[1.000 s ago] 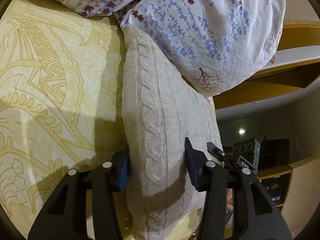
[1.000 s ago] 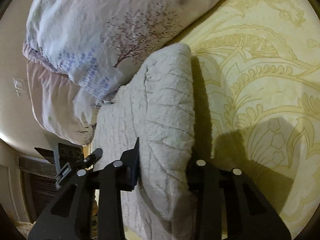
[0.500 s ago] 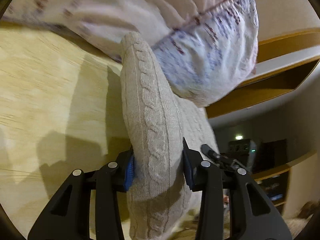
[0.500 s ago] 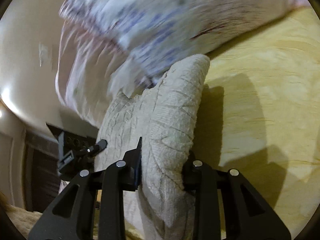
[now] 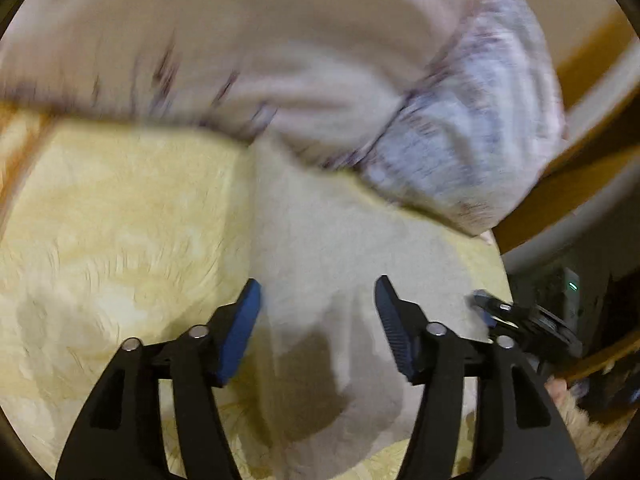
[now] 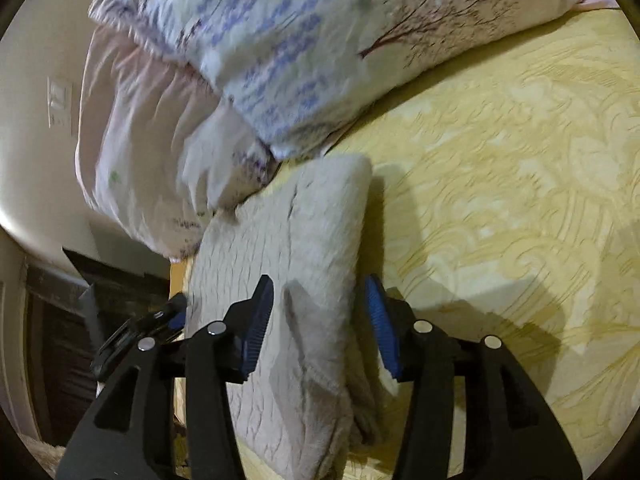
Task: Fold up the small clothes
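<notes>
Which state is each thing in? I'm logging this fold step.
Left tool: open, astride the sweater, not gripping.
Right tool: open, astride the folded edge.
Sweater: folded, lying on the bedspread.
Bedspread: spread flat.
Duvet: bunched up beyond the sweater.

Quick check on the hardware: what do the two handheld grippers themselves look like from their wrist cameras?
Both match. The left gripper and right gripper each have two matte black angular fingers with cut-out slots, silver round pivot bolts on the linkages, and ribbed blue pads on the inner faces. No cables, markings or sleeves show.
</notes>
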The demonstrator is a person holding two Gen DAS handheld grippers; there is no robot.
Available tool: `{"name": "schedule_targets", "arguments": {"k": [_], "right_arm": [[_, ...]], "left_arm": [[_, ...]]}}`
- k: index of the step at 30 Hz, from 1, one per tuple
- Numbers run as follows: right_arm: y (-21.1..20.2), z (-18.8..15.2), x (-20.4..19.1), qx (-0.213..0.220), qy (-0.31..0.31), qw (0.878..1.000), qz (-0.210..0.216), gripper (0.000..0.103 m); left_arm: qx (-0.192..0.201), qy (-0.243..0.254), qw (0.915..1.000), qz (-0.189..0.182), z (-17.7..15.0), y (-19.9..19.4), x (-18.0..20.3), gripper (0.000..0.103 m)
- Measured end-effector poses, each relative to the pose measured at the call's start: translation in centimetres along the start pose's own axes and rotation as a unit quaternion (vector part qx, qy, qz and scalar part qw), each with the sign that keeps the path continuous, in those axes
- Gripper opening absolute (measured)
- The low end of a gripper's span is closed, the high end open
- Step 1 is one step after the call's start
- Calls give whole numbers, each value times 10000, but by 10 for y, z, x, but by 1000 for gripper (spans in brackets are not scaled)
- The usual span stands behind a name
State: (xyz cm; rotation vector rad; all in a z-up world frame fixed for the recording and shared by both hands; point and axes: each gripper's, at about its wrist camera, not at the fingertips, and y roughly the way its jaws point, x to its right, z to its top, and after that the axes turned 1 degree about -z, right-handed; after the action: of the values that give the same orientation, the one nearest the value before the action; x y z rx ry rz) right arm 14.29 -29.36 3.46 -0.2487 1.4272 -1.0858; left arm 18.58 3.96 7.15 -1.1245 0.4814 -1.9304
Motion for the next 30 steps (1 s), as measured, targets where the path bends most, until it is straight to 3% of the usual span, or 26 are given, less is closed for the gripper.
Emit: {"name": "schedule_targets", "arguments": {"k": [1, 3, 5, 8, 10, 12, 15, 19, 21, 24, 27, 30], "right_arm": [[3, 1, -2, -42, -43, 10000, -12, 46], [10, 3, -13, -68, -297, 9995, -98, 26], [8, 5, -29, 197, -808, 9957, -401, 9], [0, 10, -40, 524, -1085, 9894, -812, 8], [6, 11, -32, 433, -1055, 9853, -1270, 8], [18, 10, -16, 206, -848, 9854, -1459, 8], [27, 9, -15, 104, -814, 9852, -1506, 9], [-1, 5, -34, 579, -1147, 9784, -1621, 31], [-17, -6, -44, 780, -1399, 9769, -1414, 32], [-23, -29, -59, 700, -1754, 9761, -1079, 32], [-15, -52, -73, 508, -2190, 9678, -1132, 32], [-1, -63, -75, 296, -2224, 9657, -1307, 32]], "left_arm": [[183, 282, 9994, -95, 0, -6, 14, 71], [245, 747, 9965, -280, 0, -7, 34, 77], [98, 1041, 9940, -310, 0, 6, 49, 77], [-273, 1124, 9930, -251, 3, 25, 54, 77], [-548, 1115, 9922, -108, 0, 41, 53, 76], [-678, 1156, 9909, 91, -6, 54, 48, 74], [-616, 1326, 9890, 222, -10, 61, 51, 74], [-428, 1184, 9920, 132, -9, 43, 51, 74], [-193, 1167, 9927, 241, -13, 26, 50, 74], [-57, 1188, 9914, 539, -25, 10, 44, 75], [-184, 1251, 9886, 819, -35, 12, 40, 75], [-379, 1363, 9831, 1162, -47, 19, 36, 75]]}}
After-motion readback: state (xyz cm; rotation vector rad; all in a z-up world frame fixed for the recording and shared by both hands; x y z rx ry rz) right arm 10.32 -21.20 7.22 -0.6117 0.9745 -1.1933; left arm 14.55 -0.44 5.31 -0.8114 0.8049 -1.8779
